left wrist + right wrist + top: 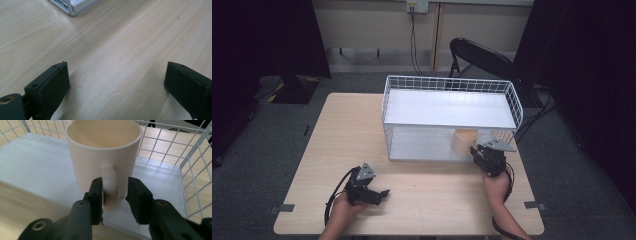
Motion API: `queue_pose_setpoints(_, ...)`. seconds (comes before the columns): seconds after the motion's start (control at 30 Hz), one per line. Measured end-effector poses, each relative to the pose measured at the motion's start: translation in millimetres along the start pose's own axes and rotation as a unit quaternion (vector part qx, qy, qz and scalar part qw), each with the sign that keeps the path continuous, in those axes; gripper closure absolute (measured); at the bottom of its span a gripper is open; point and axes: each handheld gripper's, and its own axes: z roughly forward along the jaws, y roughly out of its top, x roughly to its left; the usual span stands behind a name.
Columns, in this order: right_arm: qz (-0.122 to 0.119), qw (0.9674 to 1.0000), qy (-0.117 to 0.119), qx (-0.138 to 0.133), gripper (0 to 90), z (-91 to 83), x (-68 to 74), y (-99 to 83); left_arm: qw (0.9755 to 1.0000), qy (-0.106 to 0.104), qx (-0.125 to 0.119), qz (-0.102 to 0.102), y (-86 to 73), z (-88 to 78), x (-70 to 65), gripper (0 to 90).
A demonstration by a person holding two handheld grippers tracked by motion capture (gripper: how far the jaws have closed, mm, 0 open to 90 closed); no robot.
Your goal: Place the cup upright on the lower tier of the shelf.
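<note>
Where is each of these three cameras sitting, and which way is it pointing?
High view: above the person's side, facing forward and down on the table and wire shelf rack; both forearms and tools show.
Left gripper view: rides the left tool, facing bare tabletop; its two jaws stand wide apart.
Right gripper view: rides the right tool, facing the cream mug; jaws flank the handle.
Shared: the mug and rack also appear from above.

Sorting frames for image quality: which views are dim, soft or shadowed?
High view: dim overall, dark corners, soft detail. Left gripper view: sharp wood grain on the table, tongs blurred, shadow under them. Right gripper view: evenly lit mug, near tongs slightly soft.
</note>
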Motion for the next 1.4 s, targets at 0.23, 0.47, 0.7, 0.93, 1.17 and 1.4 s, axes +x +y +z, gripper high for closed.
queue_pose_setpoints(0.23,0.005,1.0,0.007,-0.002,49.9,-4.9,-4.4,0.6,1.0,0.0,0.0,0.0,0.0,0.0,0.0,5.7)
queue_pose_setpoints(0.47,0.014,0.9997,0.018,-0.002,37.3,-7.7,-8.8,1.6,1.0,0.0,0.0,0.0,0.0,0.0,-0.1,5.7)
queue_pose_setpoints(0.7,0.025,0.9993,0.027,0.008,28.4,-7.7,-10.7,-1.3,1.0,0.0,0.0,0.0,0.0,0.0,0.0,5.7)
queue_pose_setpoints(0.93,0.009,0.9993,0.034,0.012,21.1,-12.0,-8.5,-2.6,1.0,0.0,0.002,0.001,0.2,0.1,0.3,5.3)
queue_pose_setpoints(1.17,0.002,0.9987,0.046,0.021,16.4,-16.8,-6.8,-6.7,1.0,0.0,0.001,0.0,0.2,0.1,0.3,5.3)
queue_pose_setpoints(1.4,-0.004,0.9984,0.053,0.018,15.4,-24.0,-7.1,-9.8,1.0,0.0,0.002,0.0,0.2,0.1,0.3,5.2)
